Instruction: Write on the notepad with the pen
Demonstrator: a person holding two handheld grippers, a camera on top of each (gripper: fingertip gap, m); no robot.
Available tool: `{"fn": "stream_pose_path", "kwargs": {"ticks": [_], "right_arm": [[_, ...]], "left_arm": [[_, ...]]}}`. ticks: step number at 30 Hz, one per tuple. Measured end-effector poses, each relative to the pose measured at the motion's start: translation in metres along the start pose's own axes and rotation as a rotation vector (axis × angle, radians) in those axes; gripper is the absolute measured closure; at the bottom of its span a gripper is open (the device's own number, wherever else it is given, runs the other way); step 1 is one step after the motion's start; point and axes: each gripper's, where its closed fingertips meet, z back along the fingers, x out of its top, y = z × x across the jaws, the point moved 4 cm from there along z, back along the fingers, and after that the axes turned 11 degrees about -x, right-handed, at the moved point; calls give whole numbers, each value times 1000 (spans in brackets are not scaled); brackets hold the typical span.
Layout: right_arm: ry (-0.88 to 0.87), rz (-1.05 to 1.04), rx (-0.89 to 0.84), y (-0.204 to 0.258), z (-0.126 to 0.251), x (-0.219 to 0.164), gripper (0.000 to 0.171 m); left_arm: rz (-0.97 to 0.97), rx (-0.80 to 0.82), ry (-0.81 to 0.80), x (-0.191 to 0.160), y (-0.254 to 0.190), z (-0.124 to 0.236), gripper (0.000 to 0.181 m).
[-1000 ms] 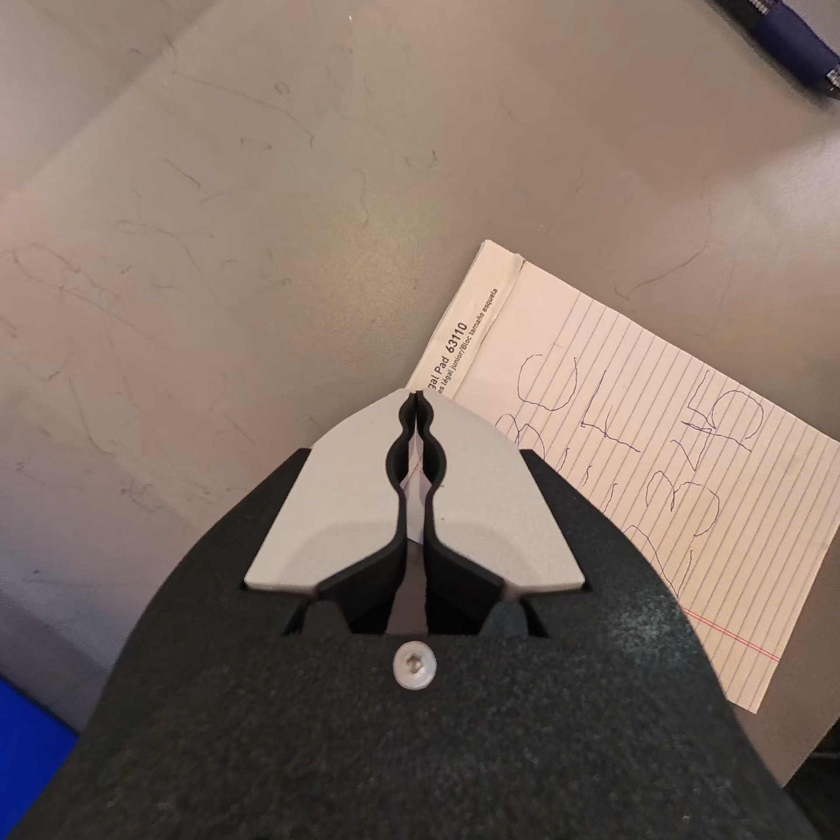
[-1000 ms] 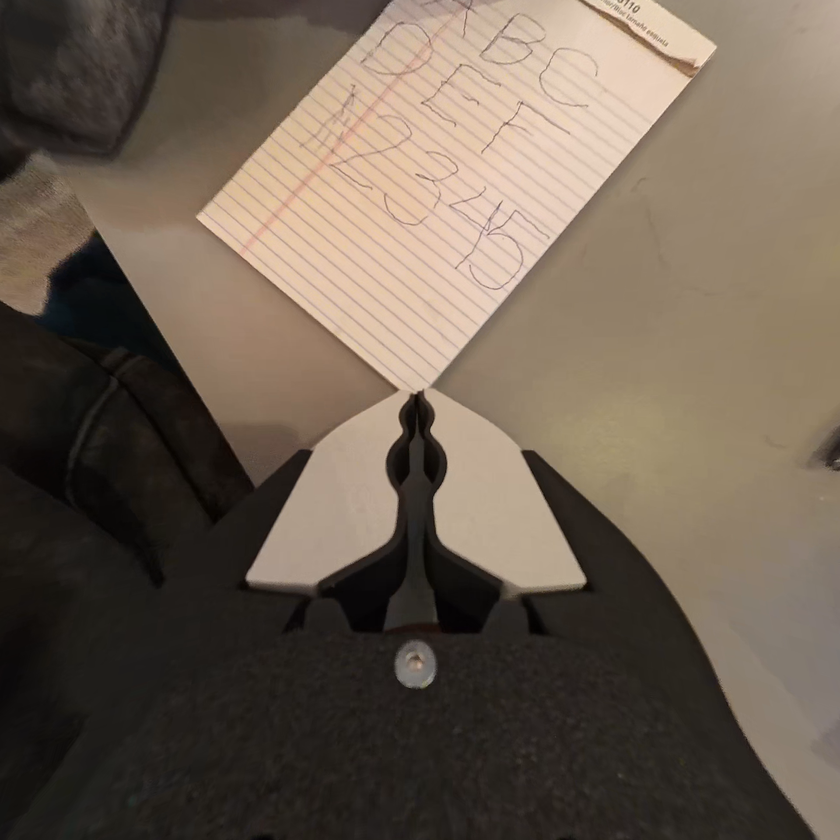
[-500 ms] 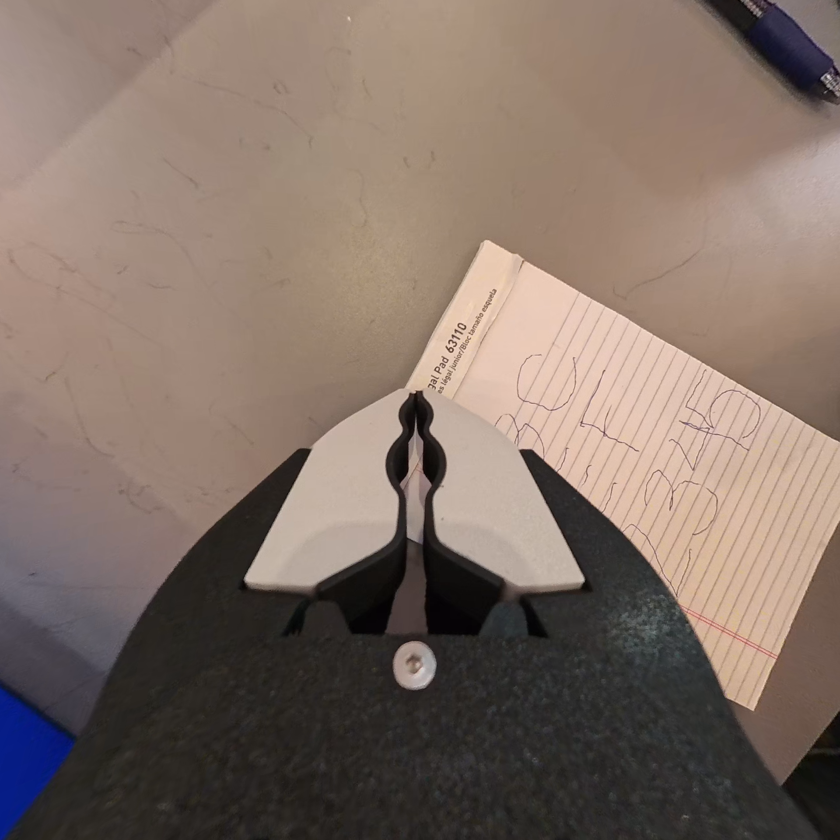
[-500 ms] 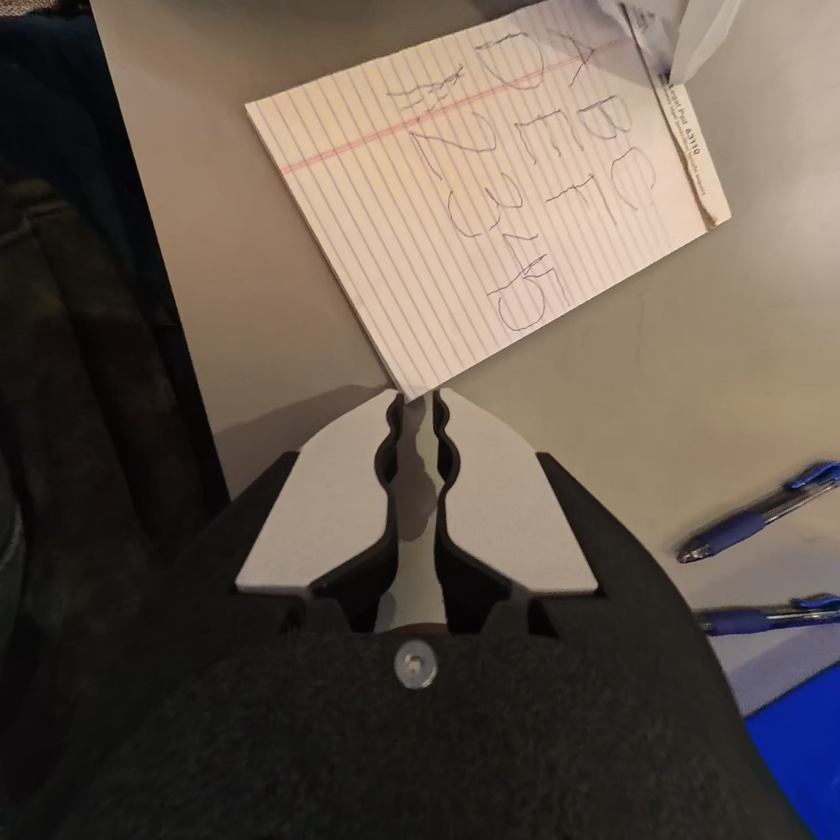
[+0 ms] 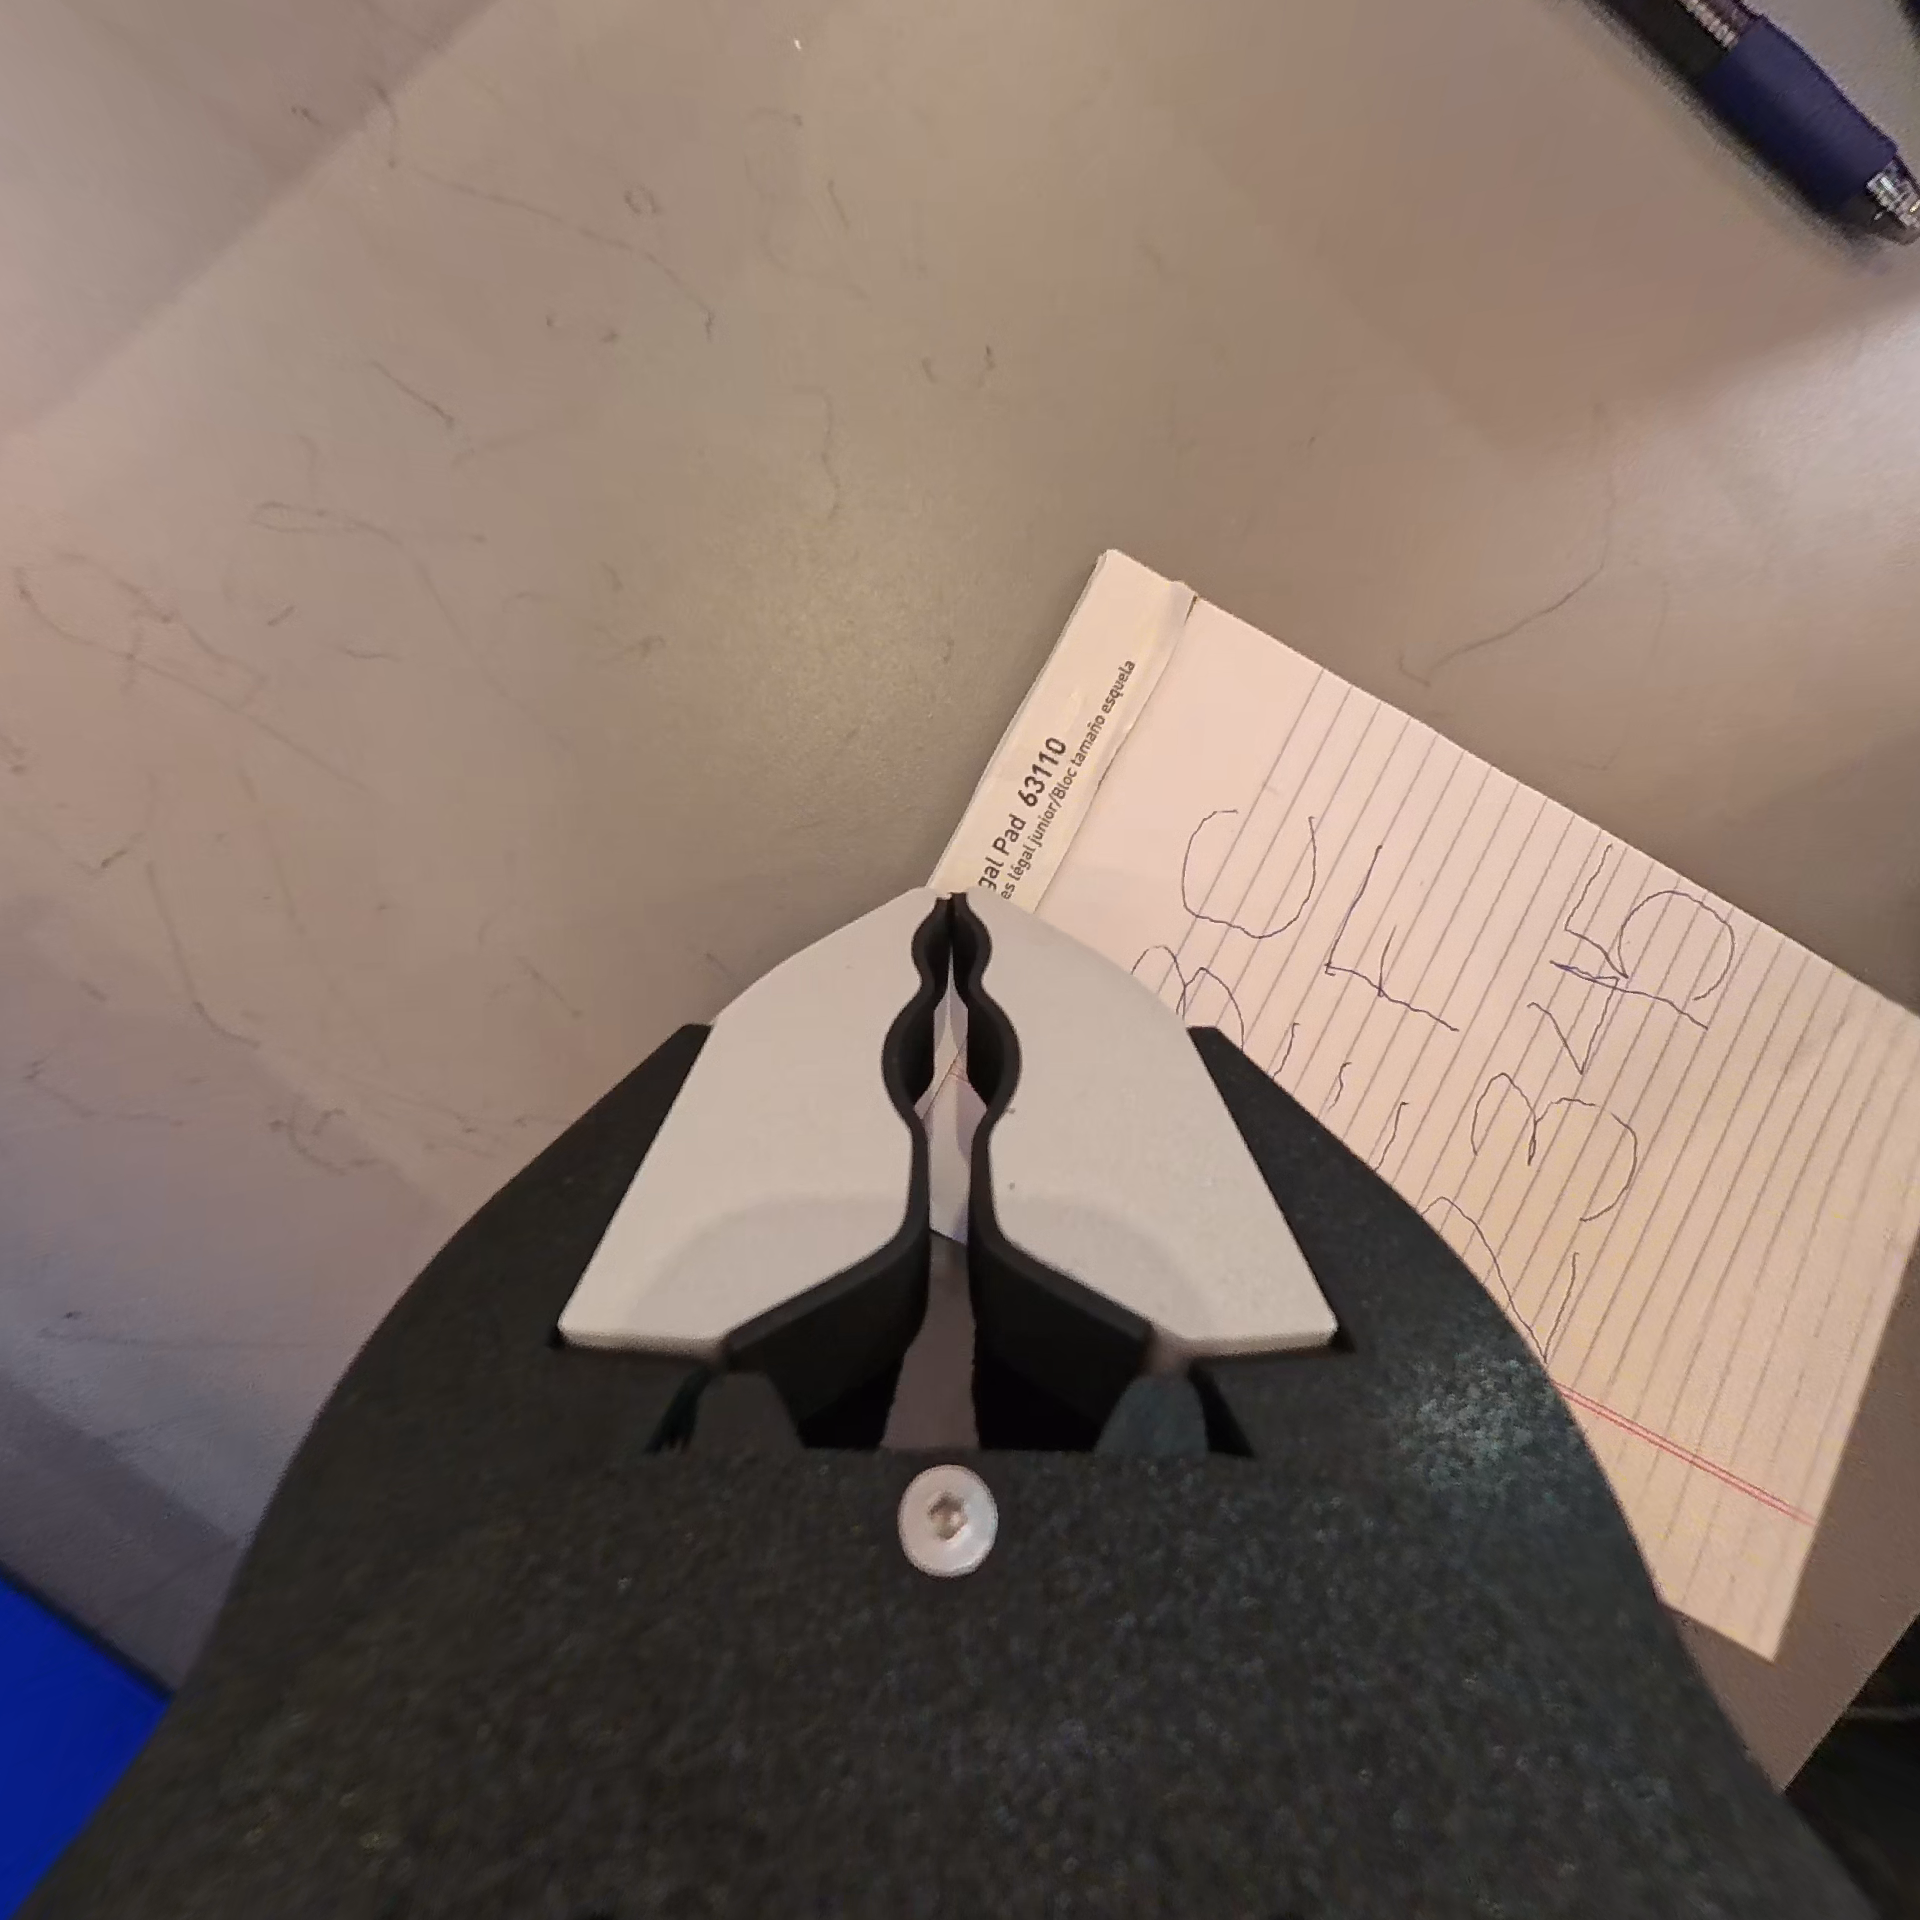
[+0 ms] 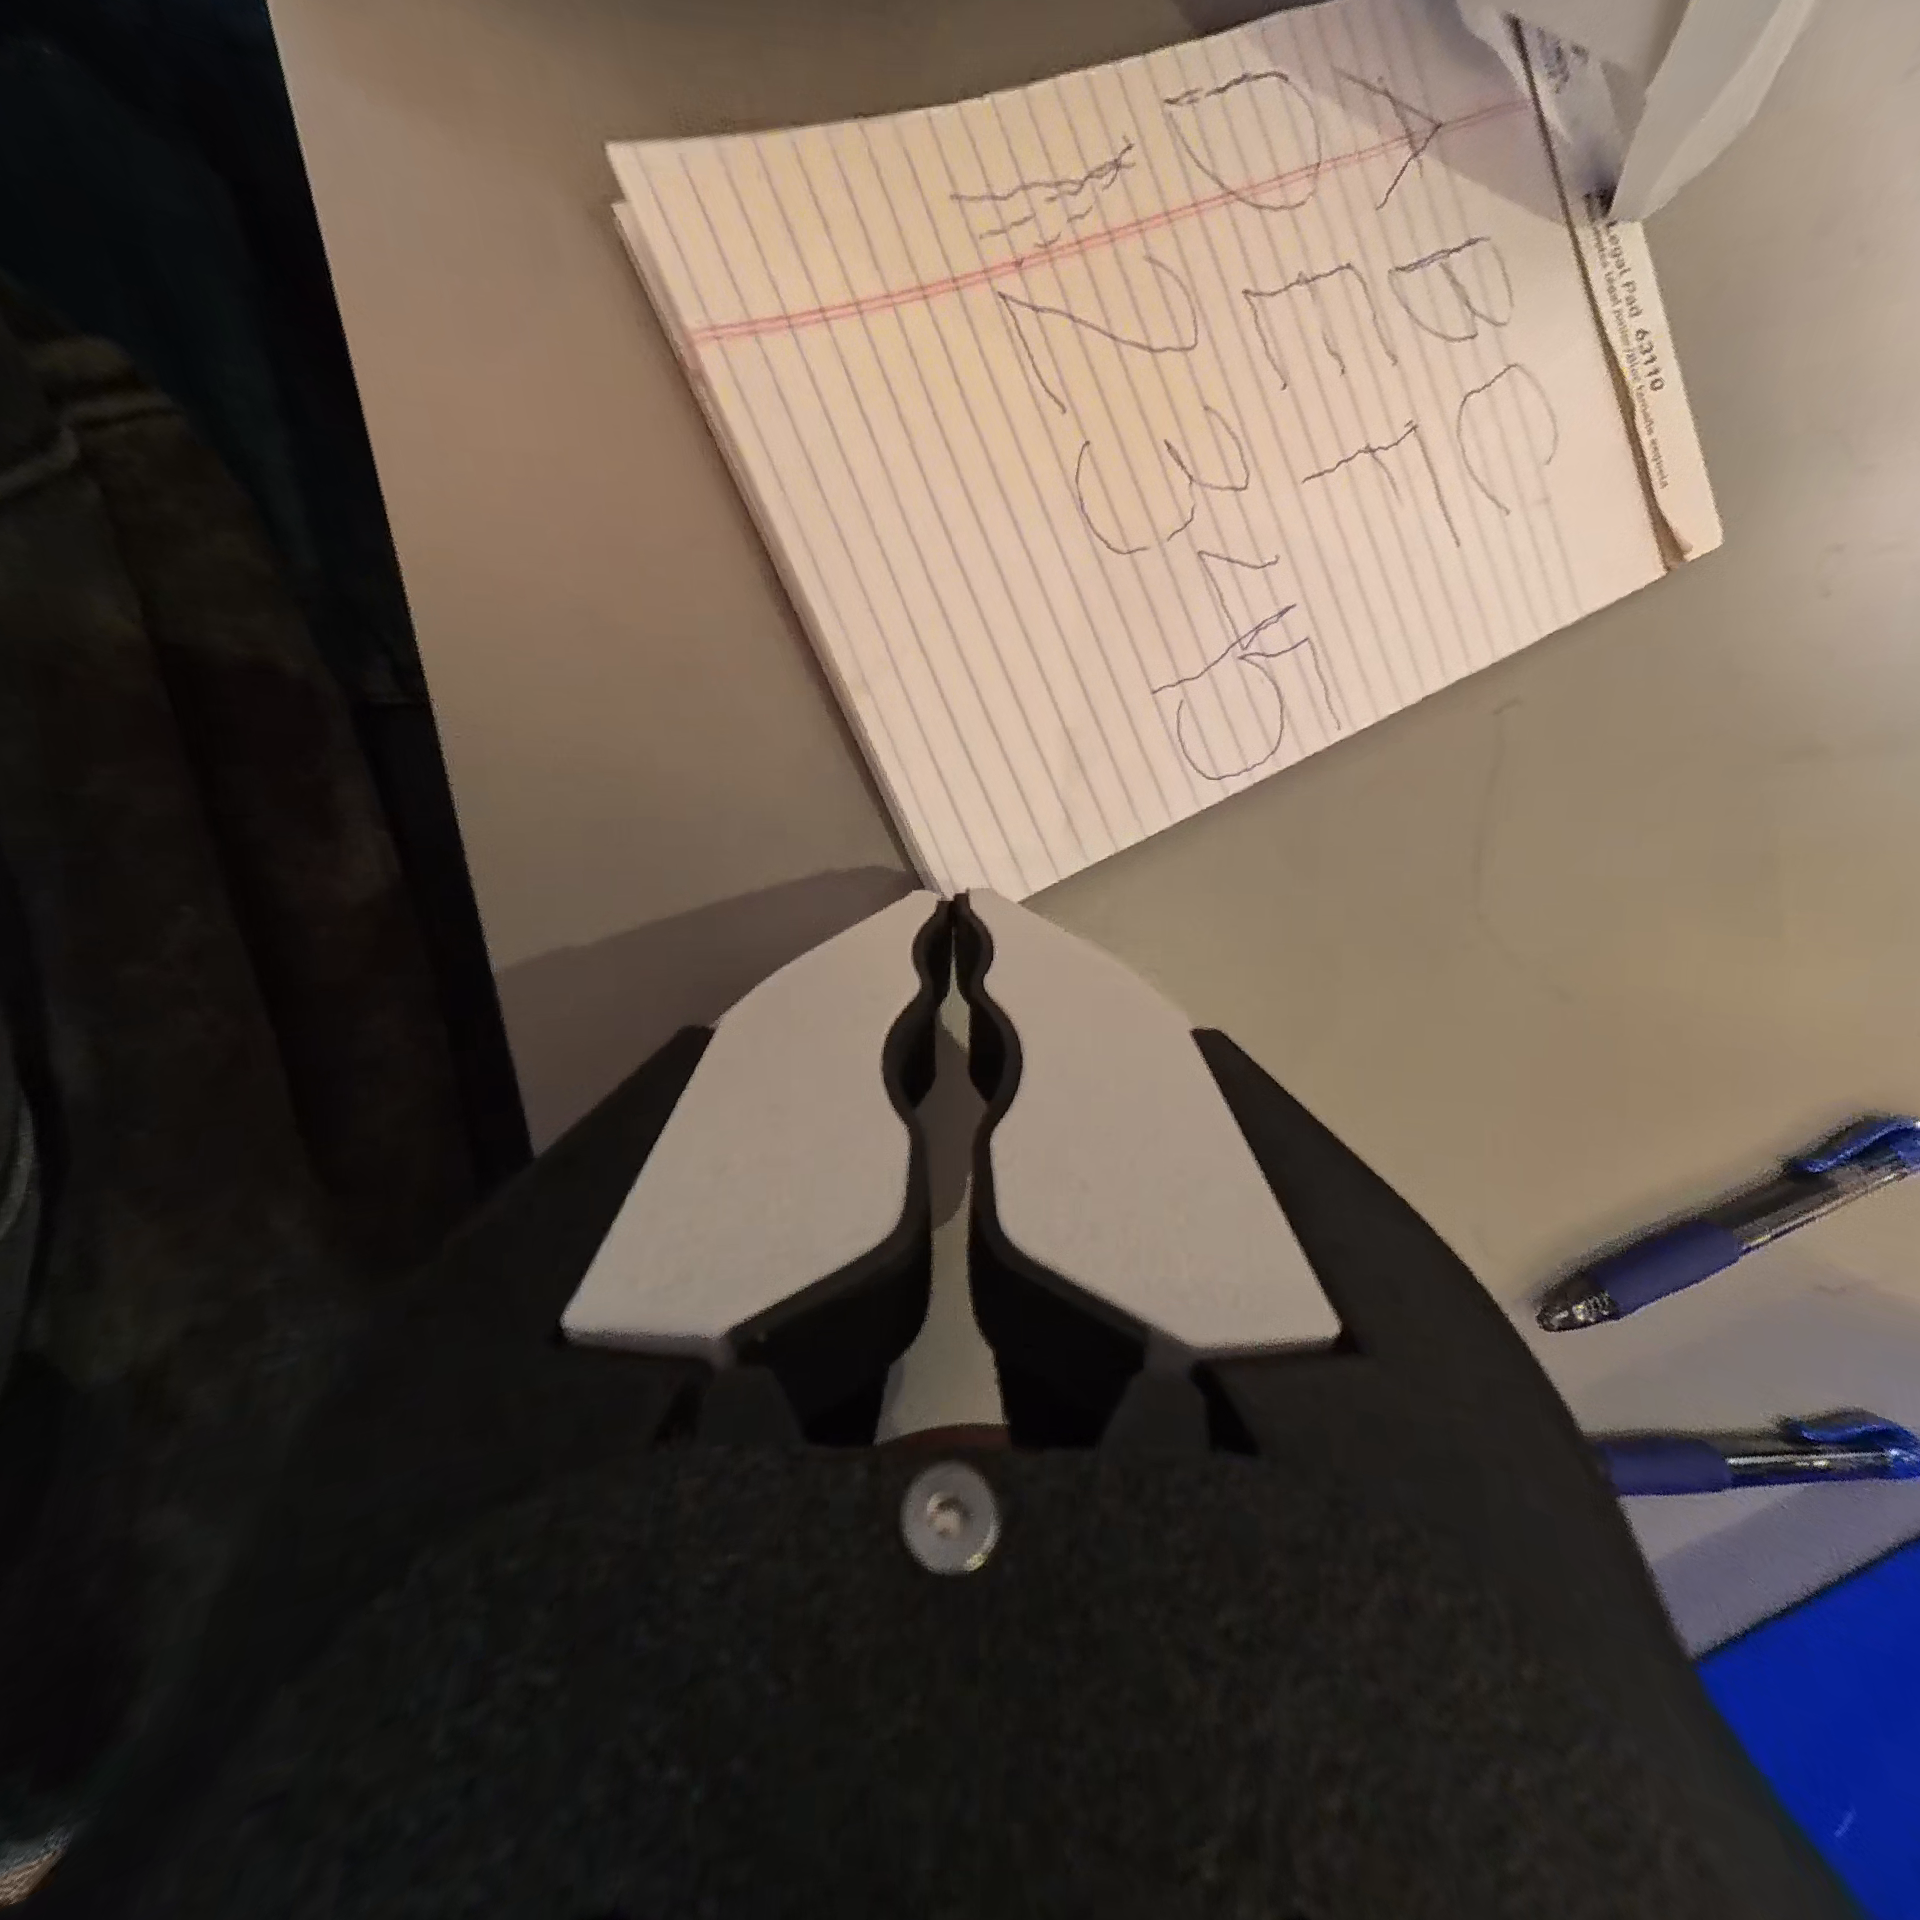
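Observation:
The lined white notepad (image 5: 1538,1091) lies on the grey table with blue handwriting on its top sheet. My left gripper (image 5: 952,906) is shut, and its tips sit over the pad's bound corner, with paper showing in the gap behind them. In the right wrist view the notepad (image 6: 1039,540) lies ahead. My right gripper (image 6: 956,902) is shut with its tips at the pad's near corner; I cannot tell whether it pinches the sheet. No pen is held. A blue pen (image 5: 1787,114) lies at the far right. Two blue pens (image 6: 1704,1236) (image 6: 1756,1465) lie right of my right gripper.
The left gripper's white finger (image 6: 1714,104) rests on the pad's binding in the right wrist view. A dark garment (image 6: 208,831) lies beyond the table's left edge. A blue flat object (image 6: 1818,1745) is at the lower right and also shows in the left wrist view (image 5: 62,1652). One gripper's finger ends stand about 20 centimeters off the other's.
My right gripper swung round the pad's near corner, opened slightly half a second ago, and has shut again at that corner. My left gripper has stayed still and shut.

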Motion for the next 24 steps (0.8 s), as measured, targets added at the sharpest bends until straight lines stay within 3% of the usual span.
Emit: {"fn": "stream_pose_path", "kwargs": {"ticks": [10, 17, 24], "right_arm": [[-74, 28, -49, -13, 19, 18, 171], [-107, 45, -222, -42, 31, 30, 171], [-265, -265, -280, -74, 26, 39, 171]], "left_arm": [[0, -1, -1, 0, 0, 0, 181], [4, -2, 2, 0, 0, 0, 181], [35, -72, -4, -2, -5, 1, 181]]}}
